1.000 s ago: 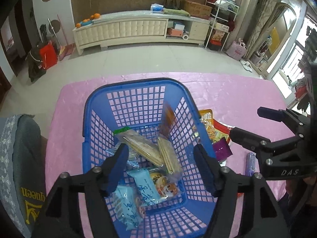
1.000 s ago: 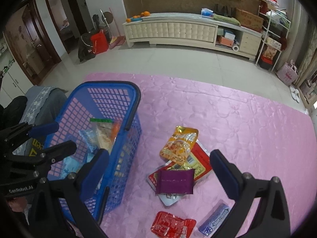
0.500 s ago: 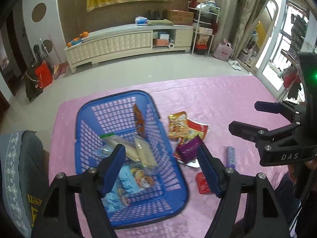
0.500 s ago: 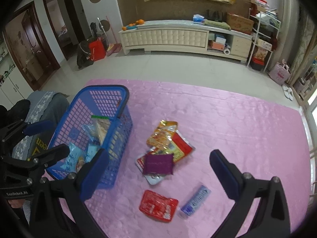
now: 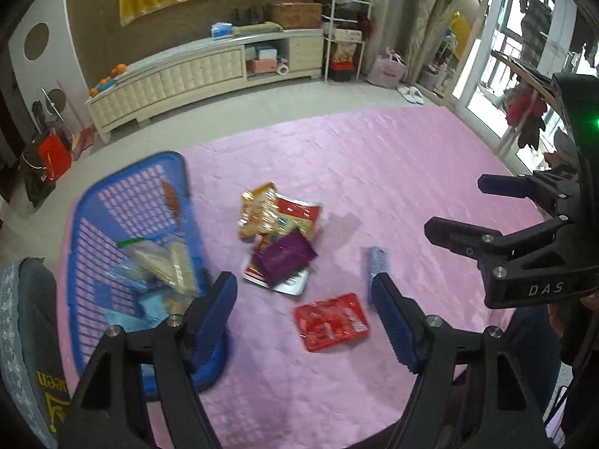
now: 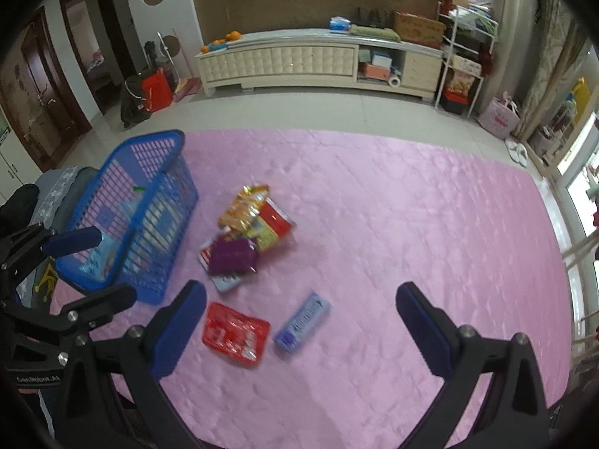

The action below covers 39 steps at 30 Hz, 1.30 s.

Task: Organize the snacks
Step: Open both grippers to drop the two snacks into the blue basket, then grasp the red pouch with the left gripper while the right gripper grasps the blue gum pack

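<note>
The snacks lie in two groups on the pink-covered desk (image 6: 393, 205). Several packets sit inside the blue basket (image 5: 123, 202) at the left; motion blur and the basket's lattice wall hide their labels, and the left claw's own finger covers the basket's near corner in the left wrist view. Just right of the basket, a heap holds a gold packet (image 6: 243, 207) on top of a red-and-yellow packet (image 6: 271, 224), with a purple packet (image 6: 232, 256) overlapping a white one that is mostly hidden beneath it. Nearer, a red packet (image 6: 236, 333) and a pale blue stick pack (image 6: 303, 321) lie apart from the heap, their print too smeared to read.

The left claw (image 5: 305, 312) is spread wide and holds nothing; the red packet lies between its fingers in the view, below them. The right claw (image 6: 301, 318) is also spread and empty, with the red packet and stick pack just beyond its left finger.
</note>
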Available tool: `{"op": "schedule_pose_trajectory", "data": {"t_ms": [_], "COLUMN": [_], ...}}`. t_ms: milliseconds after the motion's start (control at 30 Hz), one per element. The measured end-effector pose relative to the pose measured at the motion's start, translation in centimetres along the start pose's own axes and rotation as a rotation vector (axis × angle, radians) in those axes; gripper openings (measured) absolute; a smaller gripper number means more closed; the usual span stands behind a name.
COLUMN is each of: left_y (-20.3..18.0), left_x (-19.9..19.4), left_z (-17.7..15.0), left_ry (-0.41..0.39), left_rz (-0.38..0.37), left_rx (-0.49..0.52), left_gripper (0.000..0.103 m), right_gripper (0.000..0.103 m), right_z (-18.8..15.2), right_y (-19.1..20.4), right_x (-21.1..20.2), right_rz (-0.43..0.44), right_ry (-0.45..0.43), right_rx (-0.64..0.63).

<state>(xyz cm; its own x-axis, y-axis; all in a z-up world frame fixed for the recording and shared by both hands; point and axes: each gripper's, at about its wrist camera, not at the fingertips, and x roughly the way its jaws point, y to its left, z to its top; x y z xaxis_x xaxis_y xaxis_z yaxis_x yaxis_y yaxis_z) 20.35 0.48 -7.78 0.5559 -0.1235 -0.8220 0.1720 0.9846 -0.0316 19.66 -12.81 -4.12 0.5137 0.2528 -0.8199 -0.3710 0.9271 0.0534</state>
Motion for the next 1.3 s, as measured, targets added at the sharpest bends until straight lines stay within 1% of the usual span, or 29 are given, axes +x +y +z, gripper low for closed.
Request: {"op": "schedule_pose_trajectory", "data": {"t_ms": [100,200,300,500,667,767,800,933,1100,1233,1300], "left_y": [-1.4,-2.8,-3.4,-3.6,-3.3,-2.8,-2.7,-2.7,-2.5,-2.4,-2.7], "left_x": [1.0,2.4,4.1,6.9,9.5,11.3,11.9,13.8,15.9,17.4,17.6], "left_z": [-0.6,-1.6,-2.3,-3.4,-4.2,-4.6,-4.6,-4.8,-4.8,-5.0,-4.9], "left_ry": [0.022,0.054,0.099,0.176,0.238,0.278,0.287,0.32,0.343,0.385,0.379], "left_rz": [-0.031,-0.039,-0.053,-0.047,-0.053,-0.082,-0.084,-0.064,-0.001,-0.009,-0.005], "left_rx": [-0.003,0.003,-0.021,-0.053,-0.081,-0.117,-0.123,-0.108,-0.07,-0.073,-0.054], "left_gripper": [0.073,0.073,0.073,0.073,0.073,0.078,0.078,0.078,0.078,0.078,0.079], "right_gripper": [0.102,0.102,0.102,0.102,0.102,0.102,0.102,0.102,0.102,0.102,0.102], "right_z": [-1.4,-2.7,-3.8,-5.6,-6.3,-6.7,-6.8,-7.2,-7.4,-7.5,-7.7], "right_y": [-1.6,-2.7,-3.1,-3.6,-3.8,-3.8,-3.9,-4.3,-5.0,-5.3,-5.5], "right_x": [0.6,1.4,2.1,3.7,5.3,6.4,6.8,8.4,9.7,10.5,10.7], "right_rz": [0.003,0.006,0.014,0.013,0.015,0.011,0.011,0.011,0.012,0.015,0.018], "right_ry": [0.019,0.045,0.068,0.107,0.139,0.157,0.165,0.195,0.219,0.229,0.232], "right_rx": [0.035,0.071,0.088,0.092,0.092,0.088,0.088,0.092,0.108,0.118,0.123]}}
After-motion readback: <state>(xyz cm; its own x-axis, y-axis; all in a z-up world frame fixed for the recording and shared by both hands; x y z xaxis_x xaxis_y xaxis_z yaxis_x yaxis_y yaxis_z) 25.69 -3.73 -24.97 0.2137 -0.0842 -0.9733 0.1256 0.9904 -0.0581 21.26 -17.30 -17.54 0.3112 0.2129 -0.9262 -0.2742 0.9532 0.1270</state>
